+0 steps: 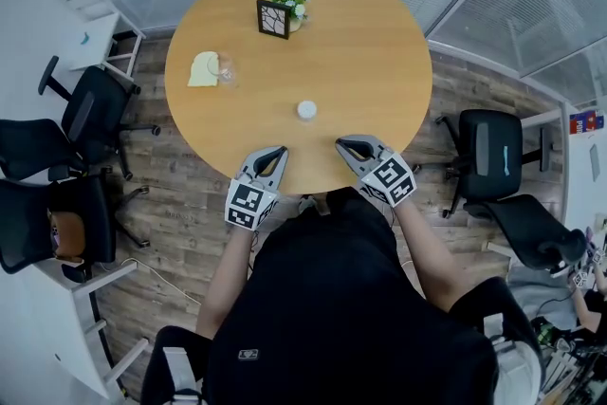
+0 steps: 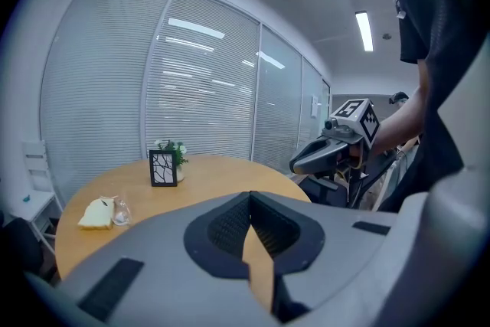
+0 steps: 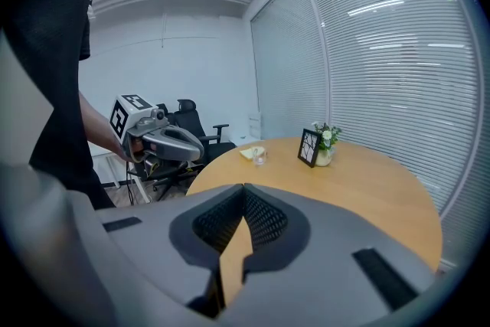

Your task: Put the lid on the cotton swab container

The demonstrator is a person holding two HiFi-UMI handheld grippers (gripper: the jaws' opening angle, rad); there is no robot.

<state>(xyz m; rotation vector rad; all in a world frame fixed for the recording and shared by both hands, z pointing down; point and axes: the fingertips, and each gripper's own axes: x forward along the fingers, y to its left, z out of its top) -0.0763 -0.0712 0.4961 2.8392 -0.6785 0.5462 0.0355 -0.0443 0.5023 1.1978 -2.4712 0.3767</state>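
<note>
- Left gripper (image 1: pixel 277 151) and right gripper (image 1: pixel 343 145): both sets of jaws pressed together, holding nothing, at the near edge of the worktop (image 1: pixel 379 43)
- Small white tub (image 1: pixel 305 109) stands mid-worktop, just ahead, between my two grippers
- Too small to tell if it's capped: fits capped and backed off, or waiting
- Either way, I'd say keep it upright and don't nudge it

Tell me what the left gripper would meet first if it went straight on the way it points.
Probably the bare top of the round table: the left gripper, shut and empty, tilts down over its near edge. Its line heads toward the small white container, though depth is unclear from the head view.
</note>
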